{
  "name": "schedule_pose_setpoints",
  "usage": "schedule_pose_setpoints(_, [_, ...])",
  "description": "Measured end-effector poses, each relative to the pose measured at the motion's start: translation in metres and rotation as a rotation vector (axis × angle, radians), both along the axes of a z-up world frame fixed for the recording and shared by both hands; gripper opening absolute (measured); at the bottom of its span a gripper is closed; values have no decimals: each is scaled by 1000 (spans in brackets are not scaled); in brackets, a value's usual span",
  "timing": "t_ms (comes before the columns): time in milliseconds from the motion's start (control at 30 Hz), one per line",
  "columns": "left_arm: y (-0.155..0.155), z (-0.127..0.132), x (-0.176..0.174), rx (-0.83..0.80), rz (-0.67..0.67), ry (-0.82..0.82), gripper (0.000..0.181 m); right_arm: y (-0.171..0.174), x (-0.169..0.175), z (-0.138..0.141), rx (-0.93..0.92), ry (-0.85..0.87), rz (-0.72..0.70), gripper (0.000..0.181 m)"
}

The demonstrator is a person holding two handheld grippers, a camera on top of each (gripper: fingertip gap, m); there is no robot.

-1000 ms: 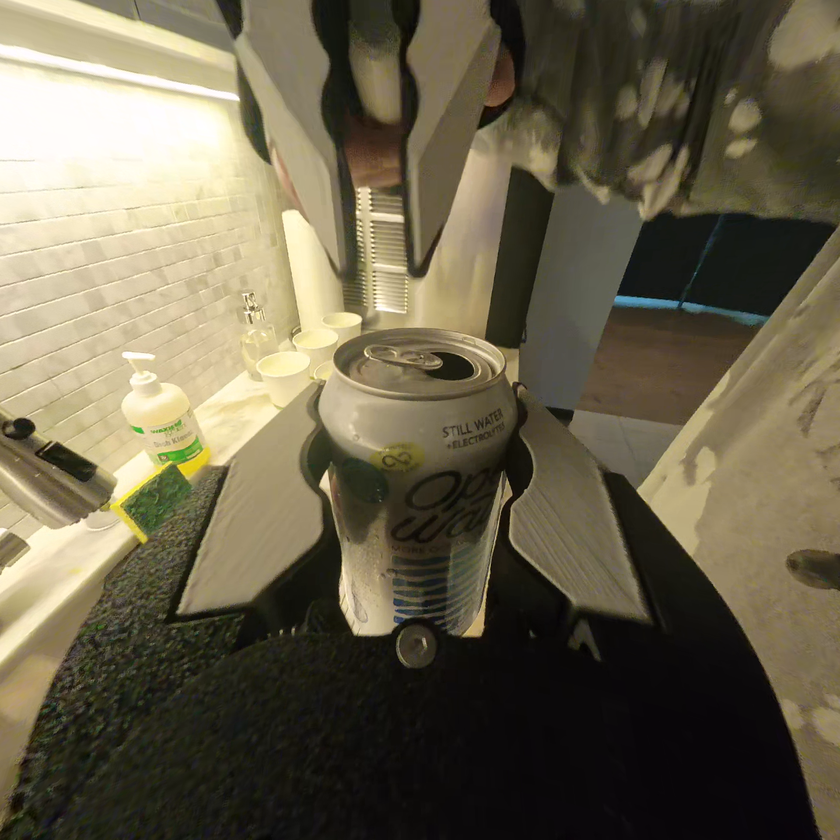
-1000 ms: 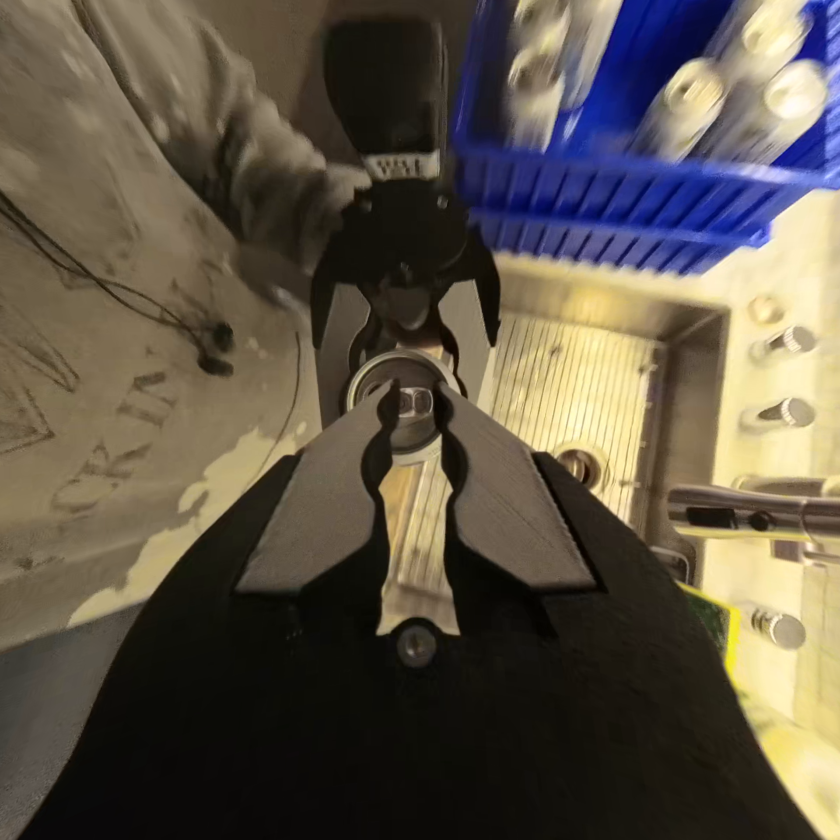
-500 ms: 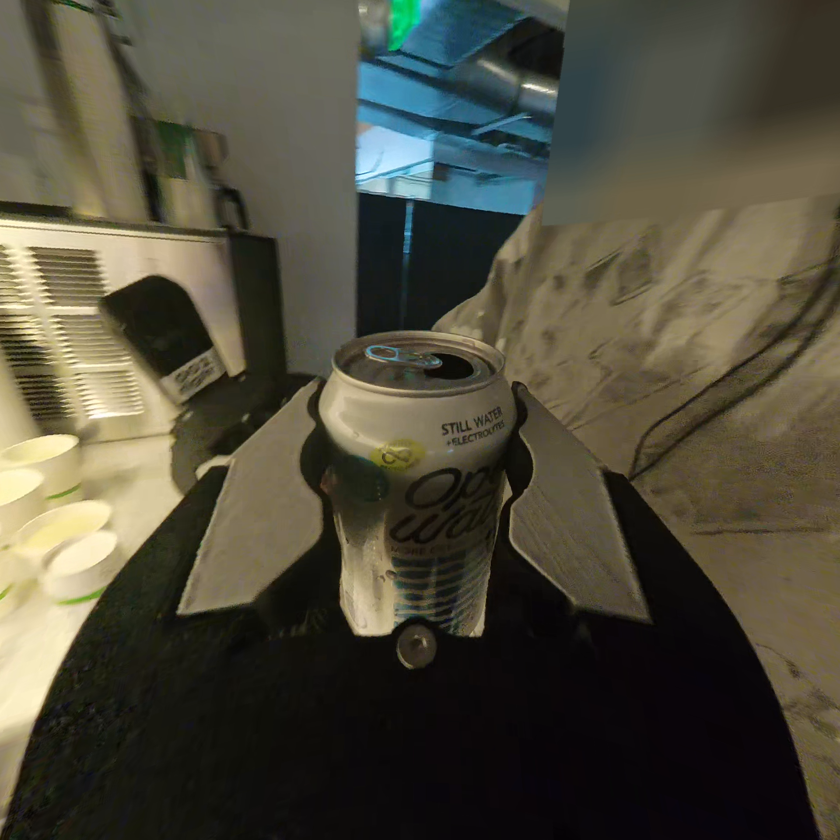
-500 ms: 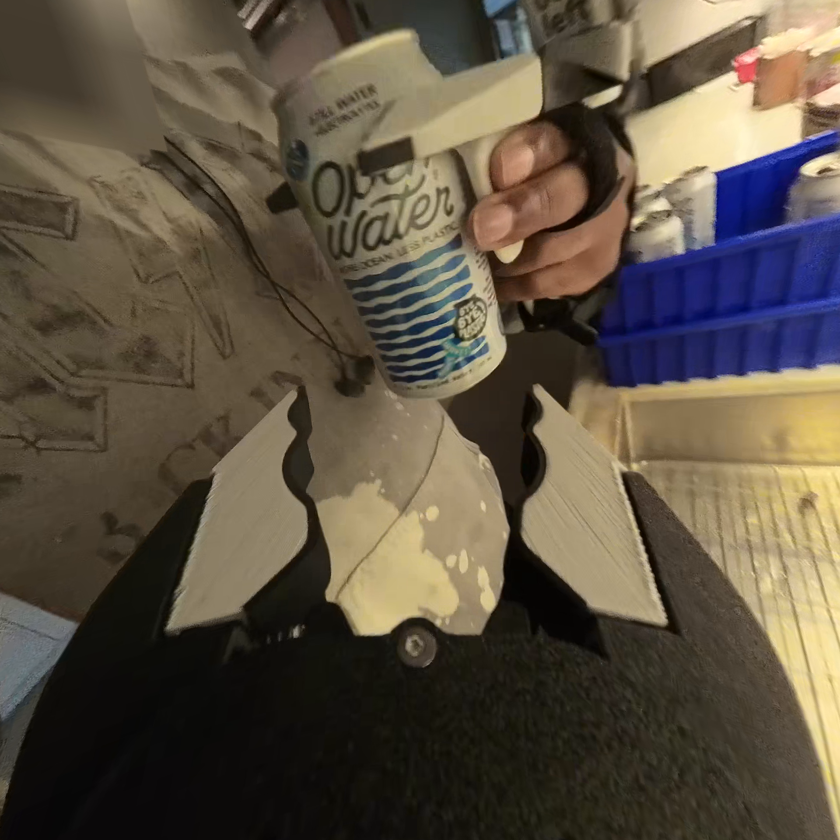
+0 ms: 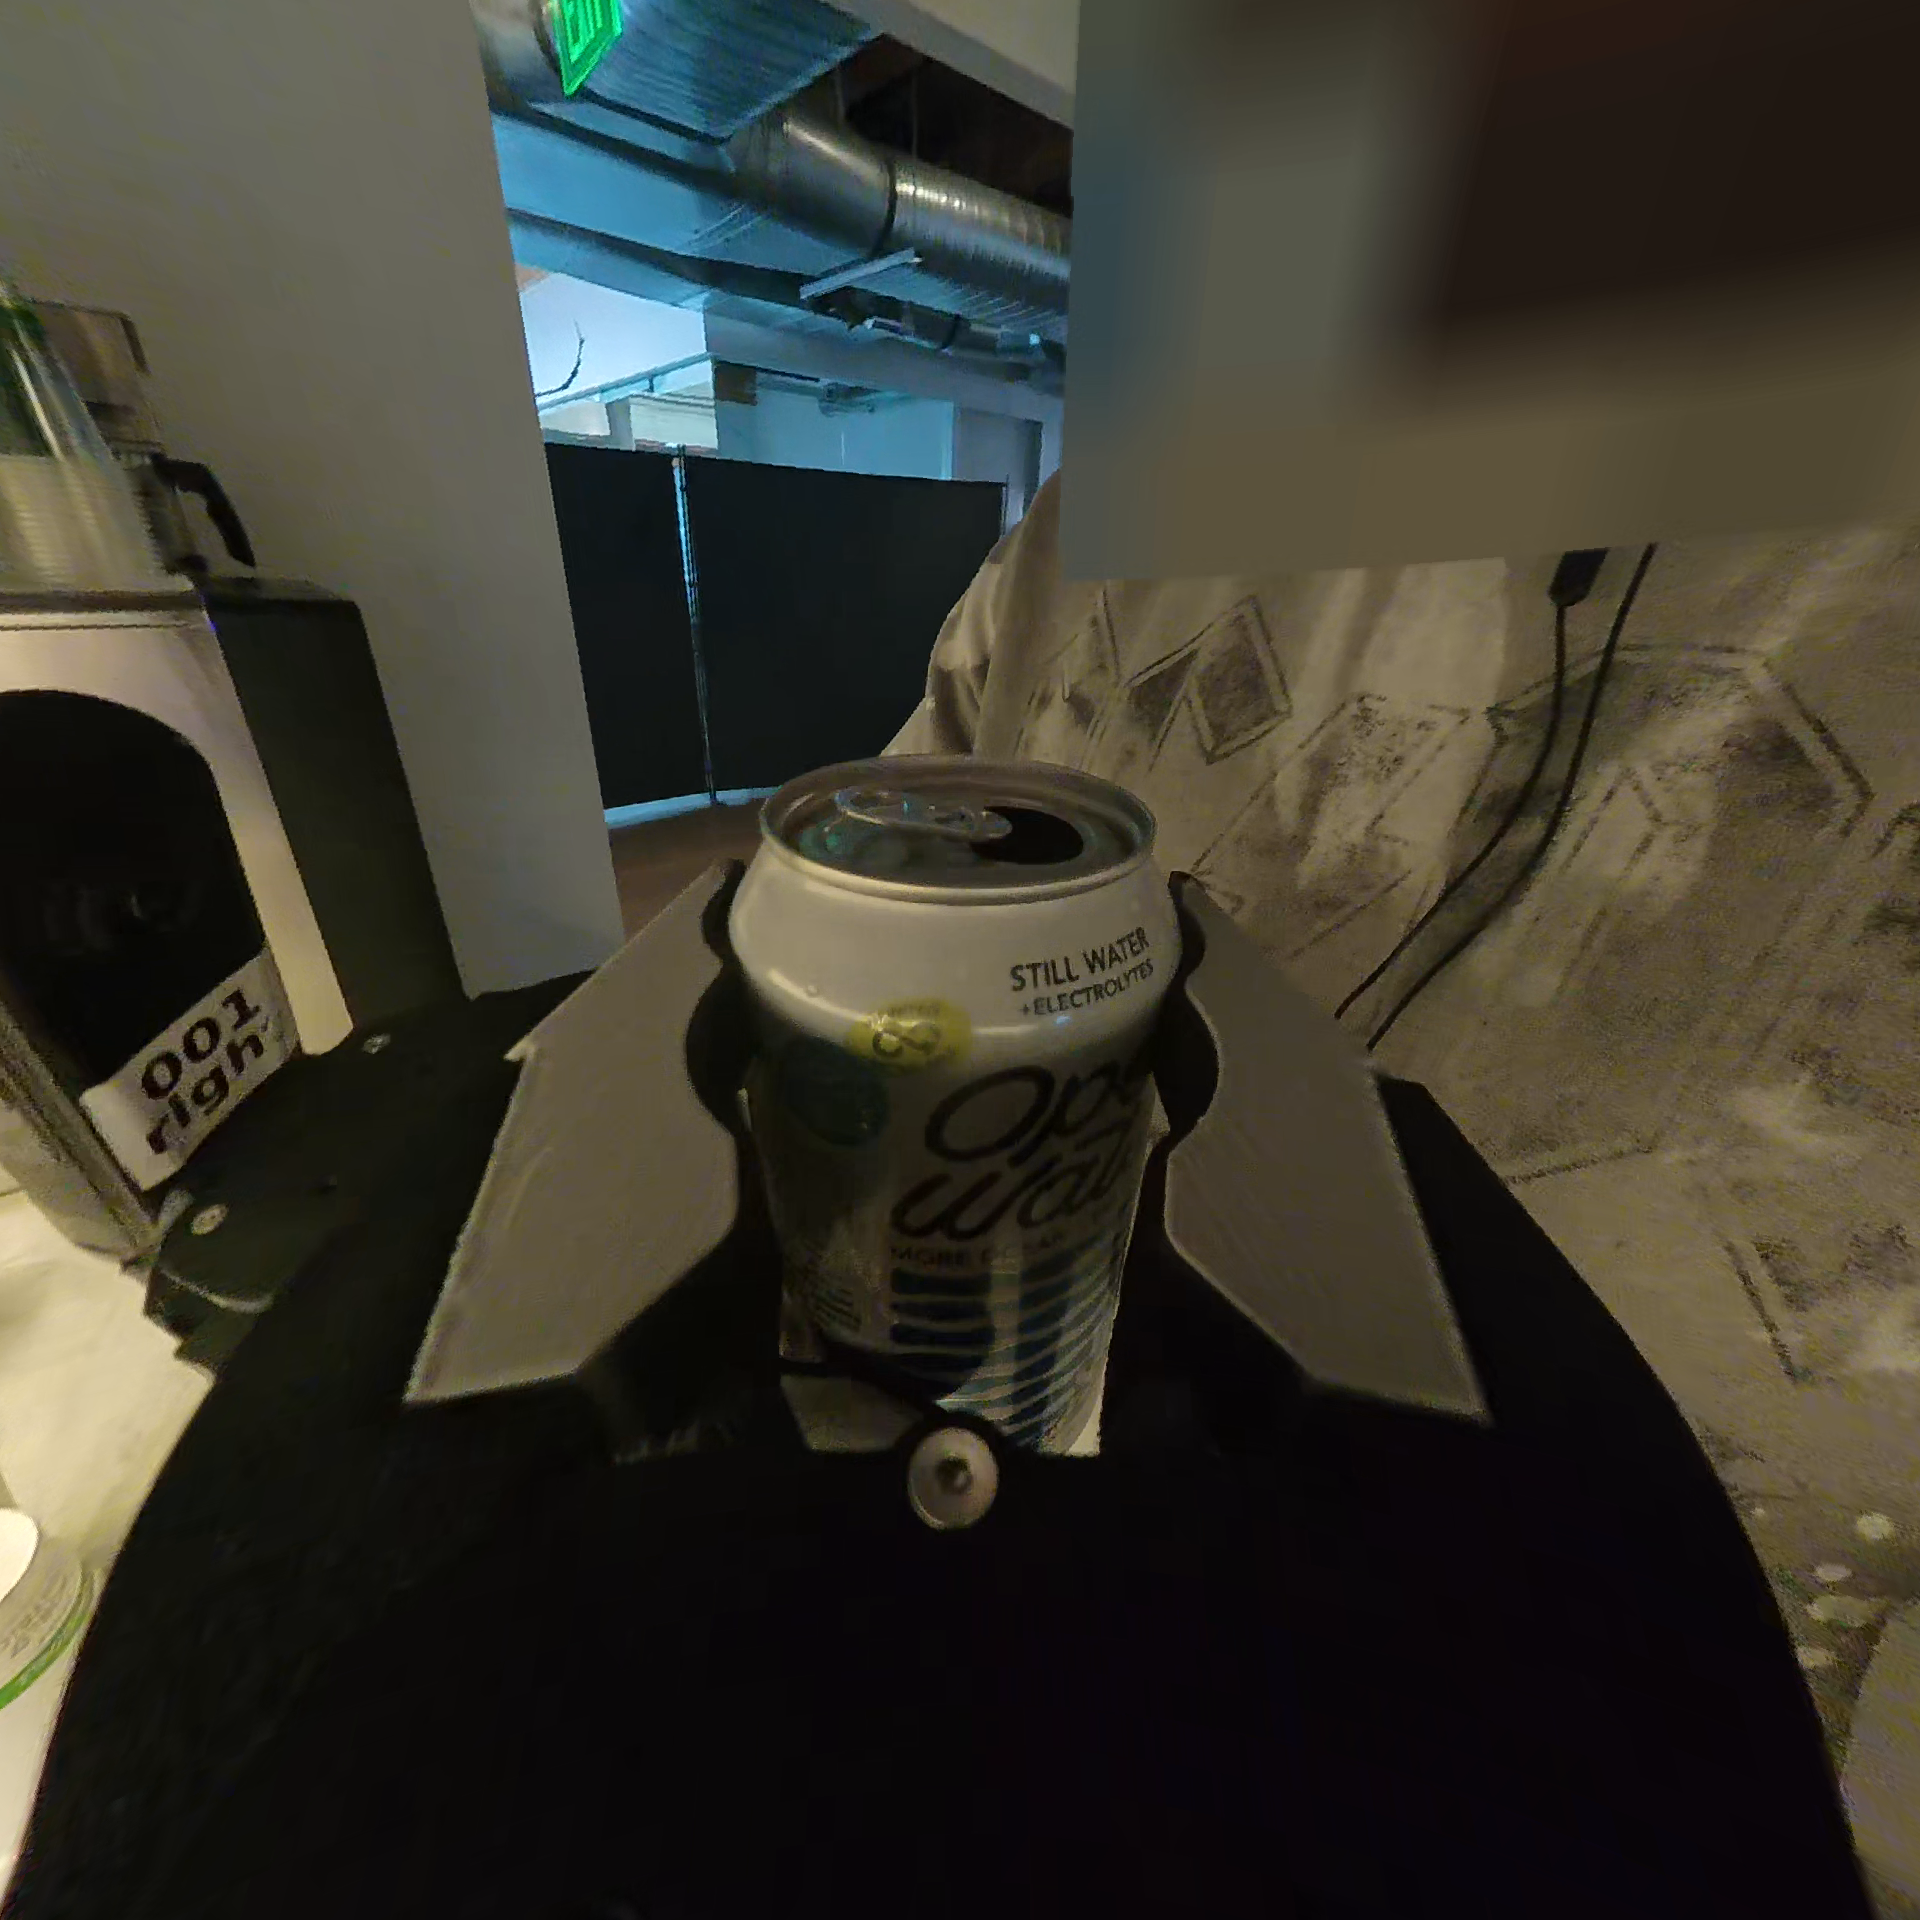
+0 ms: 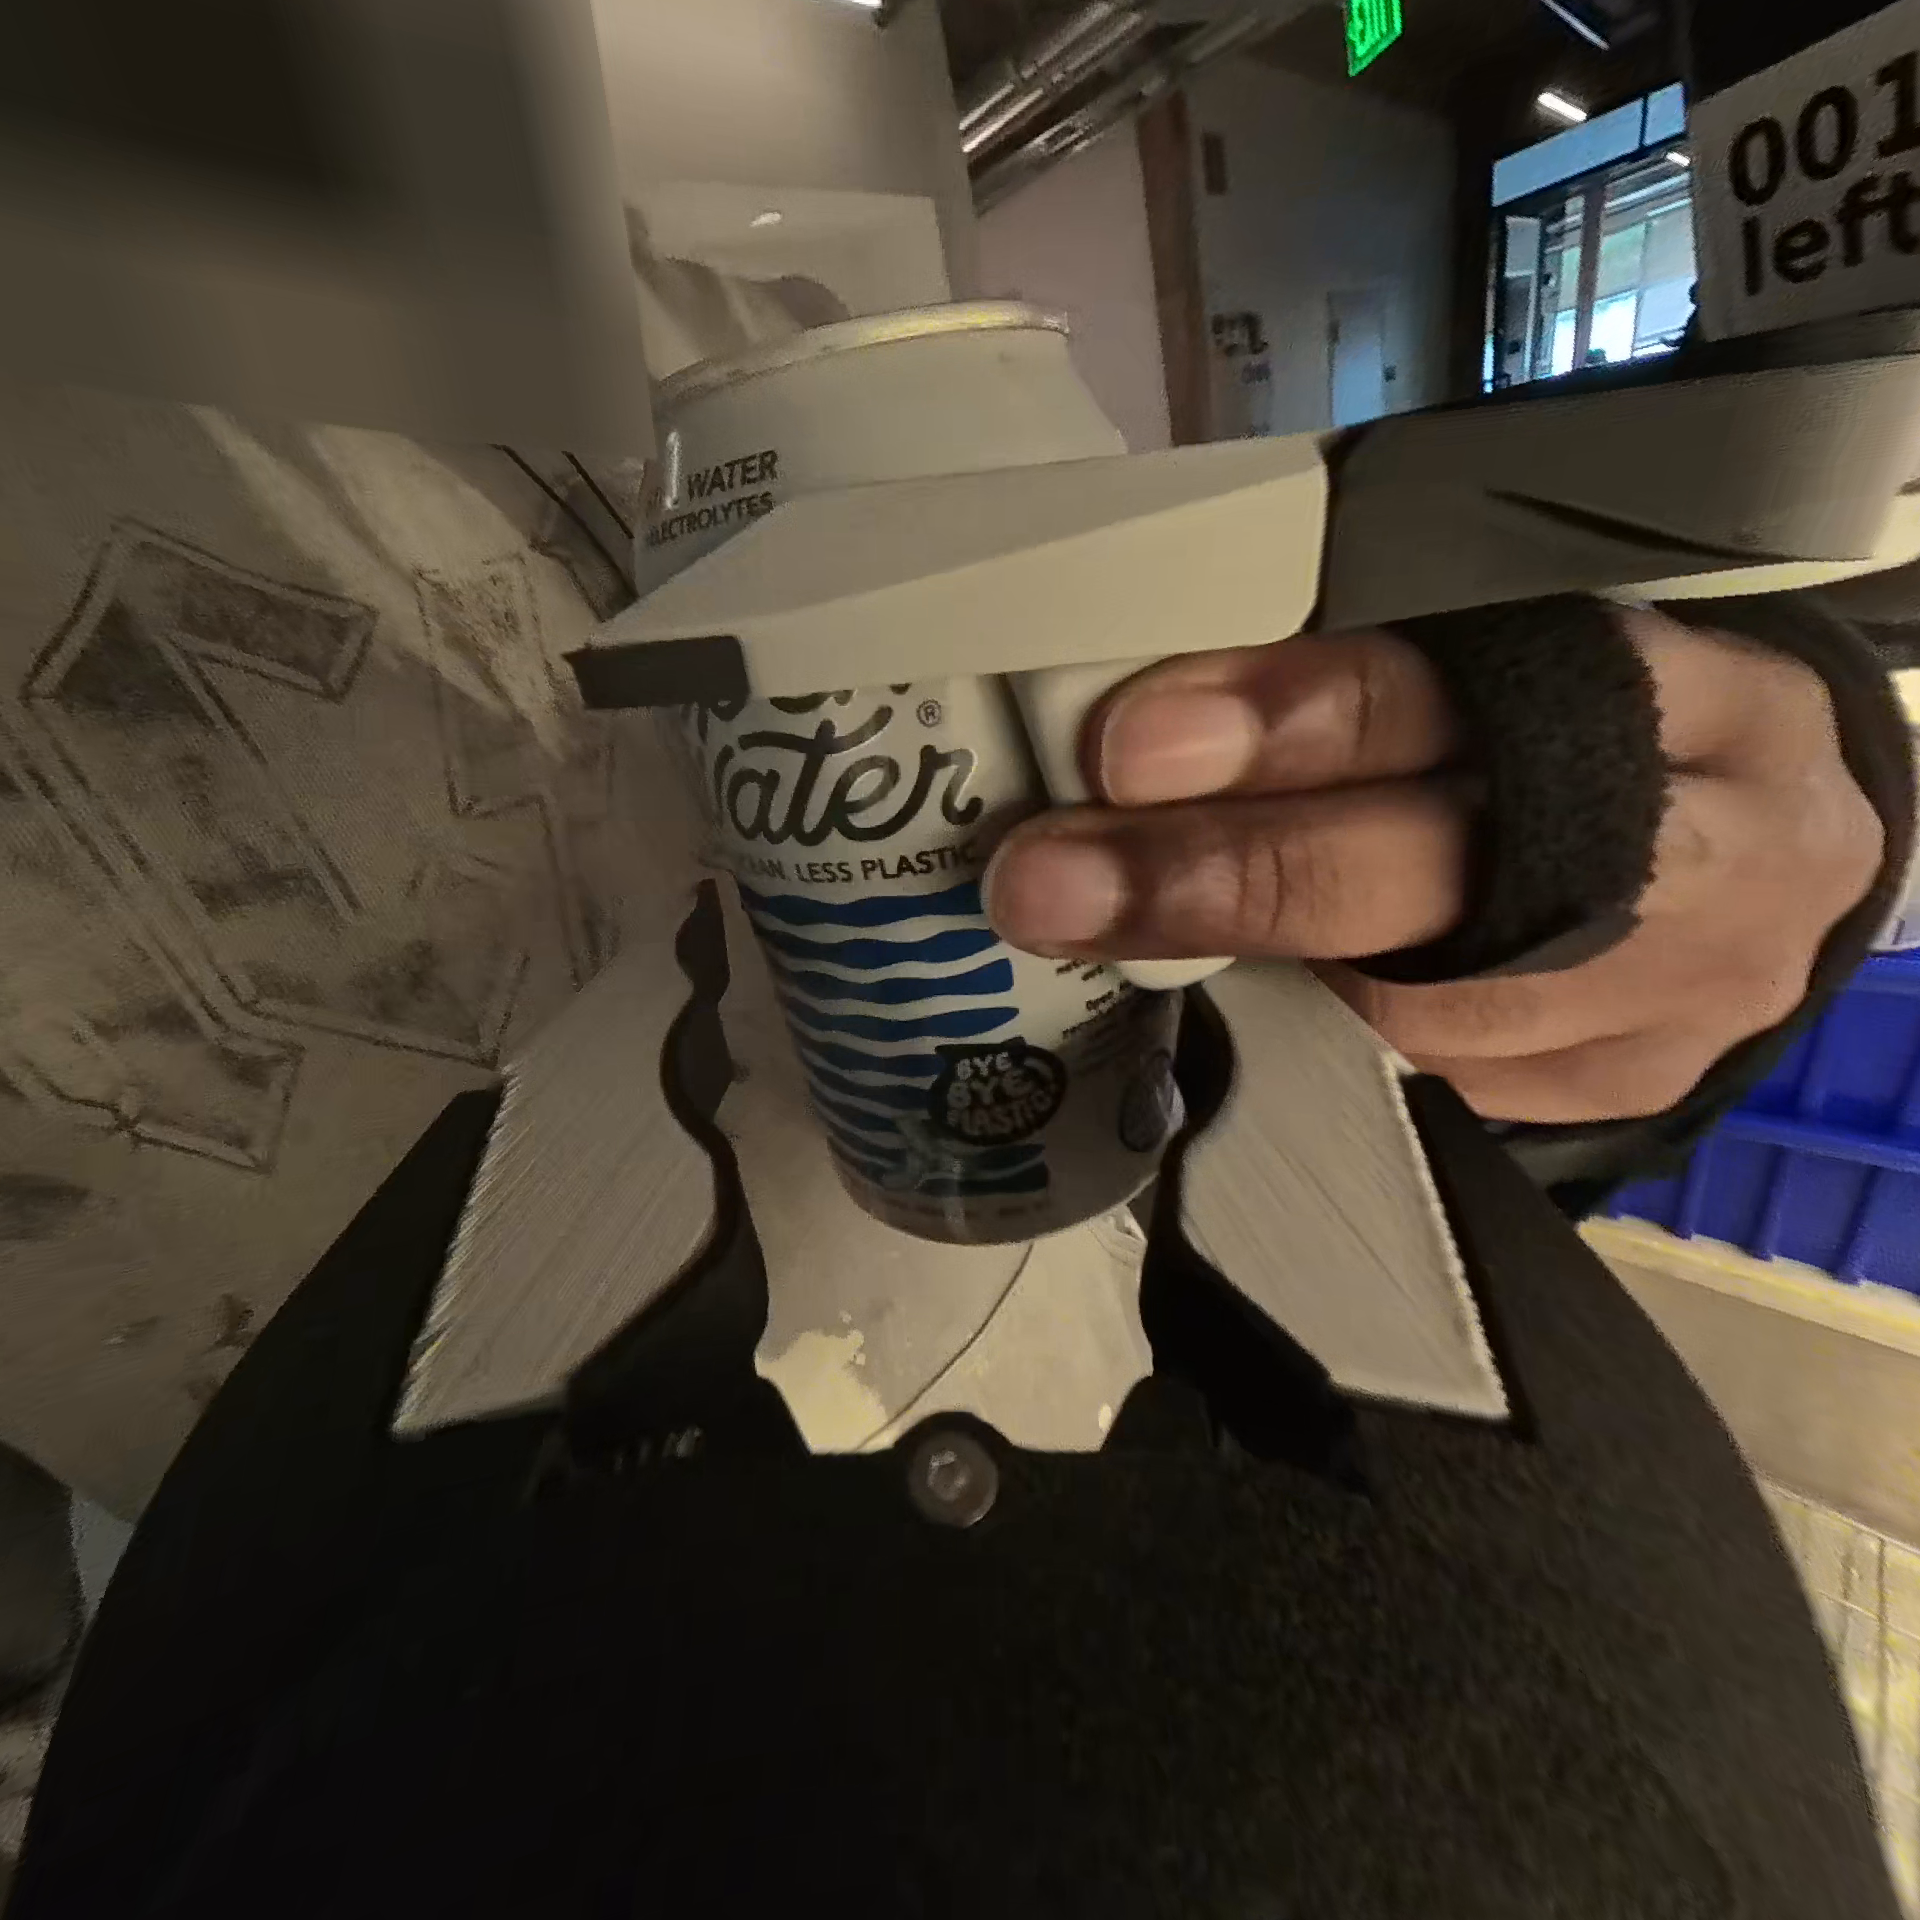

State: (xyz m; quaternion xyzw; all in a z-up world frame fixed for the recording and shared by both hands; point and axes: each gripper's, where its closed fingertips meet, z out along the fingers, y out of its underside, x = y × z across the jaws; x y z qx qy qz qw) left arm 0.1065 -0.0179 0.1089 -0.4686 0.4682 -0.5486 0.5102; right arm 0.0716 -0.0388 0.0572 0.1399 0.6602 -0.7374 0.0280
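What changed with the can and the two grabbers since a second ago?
The left gripper swung the can away from the sink and tiled wall, up toward the person's shirt. The right gripper, nearly shut above the can's top before, opened wide and now sits around the can's bottom. The left gripper stayed clamped on the upright, open can.

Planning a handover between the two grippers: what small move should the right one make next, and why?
Probably ease the right gripper forward around the can's base. It is open, the base sits just between its fingers, and the left gripper grips higher up.
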Motion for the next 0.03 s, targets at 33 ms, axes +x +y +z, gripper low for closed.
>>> schedule_pose_setpoints(33, [-1,1,0,5,-8,-7,78,-2,0,1,-4,0,11,87])
